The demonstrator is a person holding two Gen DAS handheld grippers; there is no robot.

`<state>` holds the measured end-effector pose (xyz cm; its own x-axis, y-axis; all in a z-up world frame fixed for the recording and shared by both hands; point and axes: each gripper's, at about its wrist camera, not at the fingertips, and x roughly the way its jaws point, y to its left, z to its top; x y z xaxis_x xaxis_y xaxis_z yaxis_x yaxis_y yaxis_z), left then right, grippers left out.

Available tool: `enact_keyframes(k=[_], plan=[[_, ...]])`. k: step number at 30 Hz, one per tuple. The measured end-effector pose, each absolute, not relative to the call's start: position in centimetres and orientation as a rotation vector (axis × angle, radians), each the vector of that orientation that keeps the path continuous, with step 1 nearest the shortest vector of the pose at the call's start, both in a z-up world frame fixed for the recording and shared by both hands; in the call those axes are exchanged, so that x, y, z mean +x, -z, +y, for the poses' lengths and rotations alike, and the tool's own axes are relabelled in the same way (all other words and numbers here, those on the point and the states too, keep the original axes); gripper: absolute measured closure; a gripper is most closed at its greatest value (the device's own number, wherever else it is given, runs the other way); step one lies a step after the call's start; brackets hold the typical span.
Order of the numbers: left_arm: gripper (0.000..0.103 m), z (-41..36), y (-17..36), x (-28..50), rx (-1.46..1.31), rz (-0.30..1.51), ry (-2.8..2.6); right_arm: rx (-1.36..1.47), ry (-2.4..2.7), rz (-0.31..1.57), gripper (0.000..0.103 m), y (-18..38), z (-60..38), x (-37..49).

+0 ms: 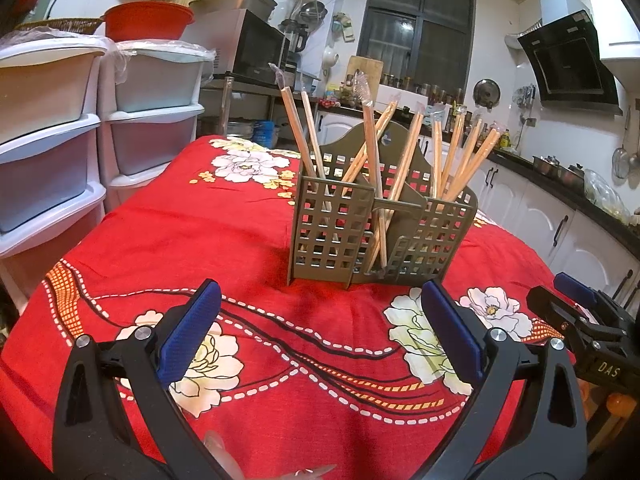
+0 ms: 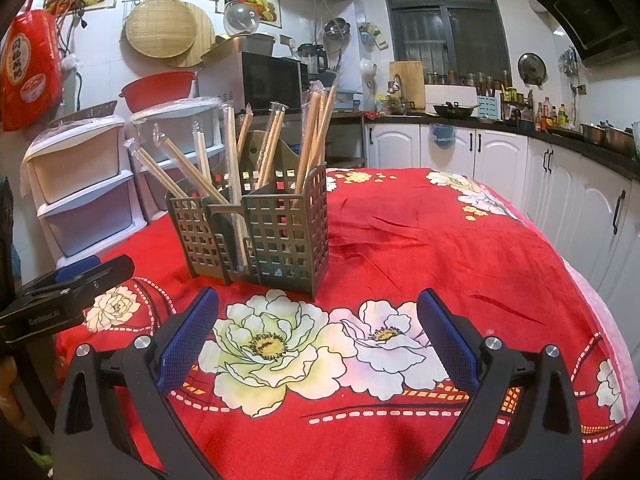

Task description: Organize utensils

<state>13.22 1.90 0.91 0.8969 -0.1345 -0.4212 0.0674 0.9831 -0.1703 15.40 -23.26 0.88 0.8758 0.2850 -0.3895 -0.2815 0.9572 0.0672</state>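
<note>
sat near the middle of the red floral tablecloth [image 1: 240, 240]: a grey-green lattice holder [image 1: 340, 232], upright, split into compartments. stuffed with wrapped chopsticks [image 1: 400, 160], all leaning at loose angles, spread across the left, middle and right sections, plastic sleeve tips poking out the top. nothing loose spotted on the cloth in either view, so probably close to done, or just regrouping left.

left gripper [image 1: 320, 344] hovered low over the cloth just in front of the holder, blue pads spread wide, nothing between them. right gripper [image 2: 318, 344] same deal off to the holder's right side, spread and empty.

handling guess: sticks looked light, stiff and thin, and that film wrap likely slippery, so best pinched around mid-shaft above the rim, not by the crinkly tip. holder looked light too and might tip or slide on the cloth if a stick got yanked sideways. worth steadying a wall with the other gripper.
</note>
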Motion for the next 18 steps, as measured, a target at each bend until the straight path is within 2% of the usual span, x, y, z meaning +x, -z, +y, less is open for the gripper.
enact_keyframes(k=[18], plan=[[0.011,1.87,-0.88,13.17,-0.151,0.445,0.102,0.009,-0.295,0.409,0.007,-0.95,-23.23,15.43]])
